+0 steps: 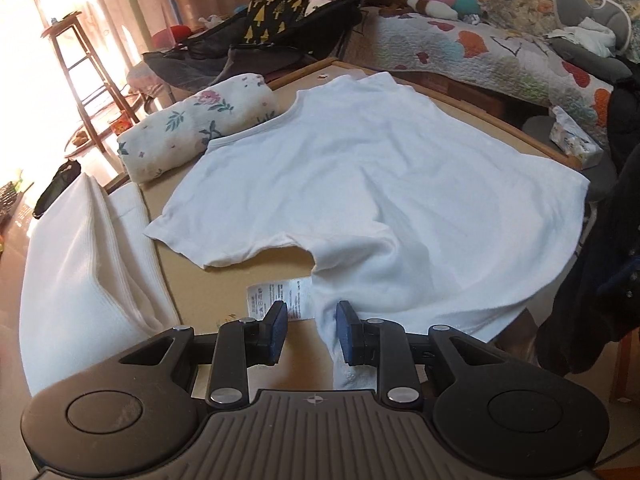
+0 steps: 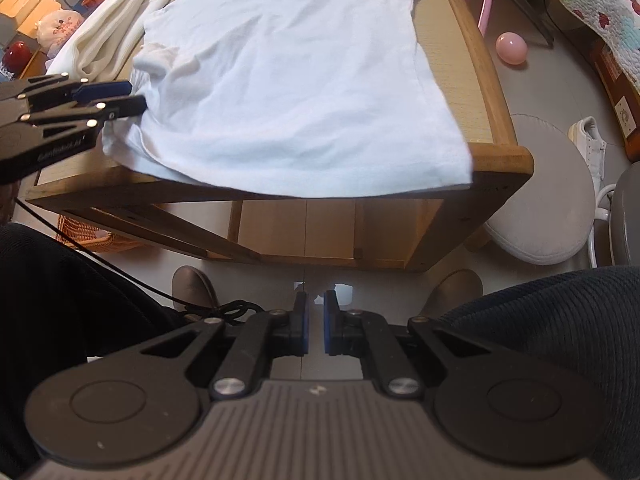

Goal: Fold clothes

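Thin, floppy white tee (image 1: 360,184) spread flat on worktop (image 2: 472,92), hem overhanging. Best pinched at hem corners. Left fingers (image 1: 282,330) slightly spread around hem fold, right fingers (image 2: 300,320) nearly together, empty.

The T-shirt (image 1: 360,184) lies spread across the table (image 2: 484,92), its hem overhanging the near edge, with a rolled cloth (image 1: 192,128) and folded garment (image 1: 80,264) along the left edge.
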`<action>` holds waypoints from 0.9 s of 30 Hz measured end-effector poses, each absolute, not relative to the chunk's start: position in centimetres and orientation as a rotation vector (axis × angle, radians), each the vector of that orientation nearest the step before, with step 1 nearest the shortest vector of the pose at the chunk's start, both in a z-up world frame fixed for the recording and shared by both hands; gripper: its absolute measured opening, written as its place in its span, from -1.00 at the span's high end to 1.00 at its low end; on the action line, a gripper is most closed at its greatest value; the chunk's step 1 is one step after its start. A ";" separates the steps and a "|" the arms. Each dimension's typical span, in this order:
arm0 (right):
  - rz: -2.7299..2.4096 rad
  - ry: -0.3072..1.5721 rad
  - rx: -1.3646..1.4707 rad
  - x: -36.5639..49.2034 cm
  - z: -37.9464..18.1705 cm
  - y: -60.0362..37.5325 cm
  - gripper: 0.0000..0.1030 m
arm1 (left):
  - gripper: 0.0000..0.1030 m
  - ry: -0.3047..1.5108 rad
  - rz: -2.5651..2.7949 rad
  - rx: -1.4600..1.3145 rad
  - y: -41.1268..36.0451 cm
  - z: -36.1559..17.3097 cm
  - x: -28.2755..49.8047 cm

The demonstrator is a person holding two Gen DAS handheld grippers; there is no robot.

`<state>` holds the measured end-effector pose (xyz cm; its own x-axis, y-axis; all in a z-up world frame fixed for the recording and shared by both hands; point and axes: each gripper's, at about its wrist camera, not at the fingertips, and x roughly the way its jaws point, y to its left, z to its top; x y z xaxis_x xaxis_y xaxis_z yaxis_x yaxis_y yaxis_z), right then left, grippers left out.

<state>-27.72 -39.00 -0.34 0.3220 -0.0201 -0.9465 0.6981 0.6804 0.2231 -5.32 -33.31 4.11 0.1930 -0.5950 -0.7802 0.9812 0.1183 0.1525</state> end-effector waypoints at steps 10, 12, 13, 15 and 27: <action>-0.522 1.166 0.707 -27.9 -0.4 -39.1 0.87 | 0.37 0.700 -1.395 0.614 -28.7 5.8 -2.3; -0.520 1.171 0.702 -27.8 -0.3 -39.1 0.87 | 0.37 0.745 -1.416 0.584 -27.9 5.7 -1.5; -0.519 1.173 0.700 -27.8 -0.3 -39.1 0.87 | 0.38 0.749 -1.426 0.586 -27.9 5.5 -1.4; -0.521 1.174 0.699 -27.7 -0.3 -39.1 0.87 | 0.38 0.756 -1.446 0.598 -28.0 5.2 -1.4; -0.526 1.188 0.705 -27.5 -0.6 -39.2 0.87 | 0.39 0.768 -1.543 0.700 -28.9 4.3 -3.7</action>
<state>-27.53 -39.21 -0.59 0.2985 -0.0061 -0.9544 0.7023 0.6785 0.2153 -3.66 -28.92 4.34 -0.1033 -0.5951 -0.7970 0.9946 -0.0660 -0.0796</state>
